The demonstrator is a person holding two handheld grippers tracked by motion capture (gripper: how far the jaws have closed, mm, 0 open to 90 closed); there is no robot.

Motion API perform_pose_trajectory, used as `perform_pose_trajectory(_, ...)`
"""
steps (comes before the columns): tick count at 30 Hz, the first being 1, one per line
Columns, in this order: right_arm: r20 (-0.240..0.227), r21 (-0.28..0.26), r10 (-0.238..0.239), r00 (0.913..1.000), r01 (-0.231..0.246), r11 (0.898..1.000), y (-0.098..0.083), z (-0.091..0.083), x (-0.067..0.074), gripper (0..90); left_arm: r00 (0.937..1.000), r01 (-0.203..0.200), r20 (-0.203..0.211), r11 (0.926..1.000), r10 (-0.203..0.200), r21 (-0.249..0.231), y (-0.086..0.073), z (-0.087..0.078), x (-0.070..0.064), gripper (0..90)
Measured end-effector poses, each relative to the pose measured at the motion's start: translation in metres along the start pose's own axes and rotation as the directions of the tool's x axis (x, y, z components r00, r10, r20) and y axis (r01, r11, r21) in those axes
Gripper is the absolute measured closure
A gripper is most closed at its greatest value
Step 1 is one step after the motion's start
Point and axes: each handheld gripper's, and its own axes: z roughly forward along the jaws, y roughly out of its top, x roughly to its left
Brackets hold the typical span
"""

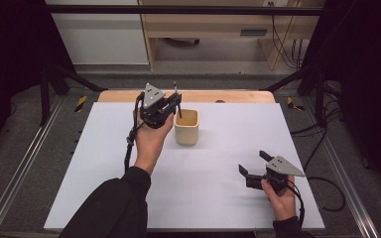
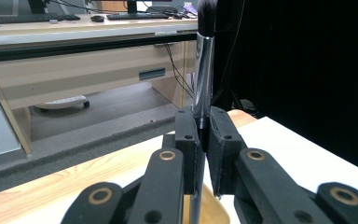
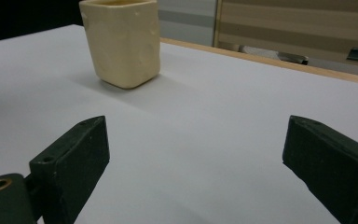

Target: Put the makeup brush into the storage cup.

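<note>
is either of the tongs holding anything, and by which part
The left tongs grip a makeup brush upright by its lower handle, bristles up, over the cream cup. The right tongs are open, holding nothing.

A cream-yellow cup (image 1: pixel 186 127) stands on a plain white table (image 1: pixel 218 198); the brush (image 2: pixel 203 70) has a silver ferrule.

White table sheet (image 1: pixel 203 198) across the frame's middle. Wooden desk (image 1: pixel 218 25) at upper centre; black cables (image 1: pixel 322 144) at right.

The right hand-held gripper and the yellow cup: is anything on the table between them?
No. In the right gripper view, only bare white table lies between the open right hand-held gripper and the cup. The high view agrees.
</note>
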Motion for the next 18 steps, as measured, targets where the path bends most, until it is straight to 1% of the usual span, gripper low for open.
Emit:
perform_pose_trajectory(1,-0.009,-0.004,0.012,0.9999,-0.012,1.0,0.0,0.0,0.0,7.4,1.0,0.006,0.001,1.0,-0.006,-0.001,0.0,0.001,-0.001,83.5)
perform_pose_trajectory(6,-0.004,-0.004,0.011,0.9999,-0.011,1.0,0.0,-0.001,-0.002,7.4,1.0,0.0,-0.005,0.9999,0.0,0.017,-0.003,0.009,-0.005,83.5)
perform_pose_trajectory(10,0.005,-0.006,0.013,0.9999,-0.013,1.0,0.0,-0.001,-0.002,7.3,0.9999,-0.014,-0.008,0.9996,0.015,0.026,-0.006,0.014,-0.009,83.5)
perform_pose_trajectory(14,0.002,-0.011,0.017,0.9999,-0.017,1.0,0.0,-0.001,-0.002,7.3,0.9999,-0.01,-0.007,0.9995,0.01,0.03,-0.009,0.021,-0.013,83.5)
perform_pose_trajectory(17,-0.001,-0.014,0.014,0.9999,-0.014,1.0,0.0,-0.001,-0.002,7.4,0.9999,-0.012,-0.005,0.9995,0.012,0.031,-0.011,0.024,-0.015,83.5)
perform_pose_trajectory(18,0.0,-0.02,0.001,1.0,-0.001,1.0,0.0,-0.001,-0.002,7.8,0.9999,-0.016,-0.006,0.9994,0.016,0.031,-0.011,0.024,-0.015,83.5)
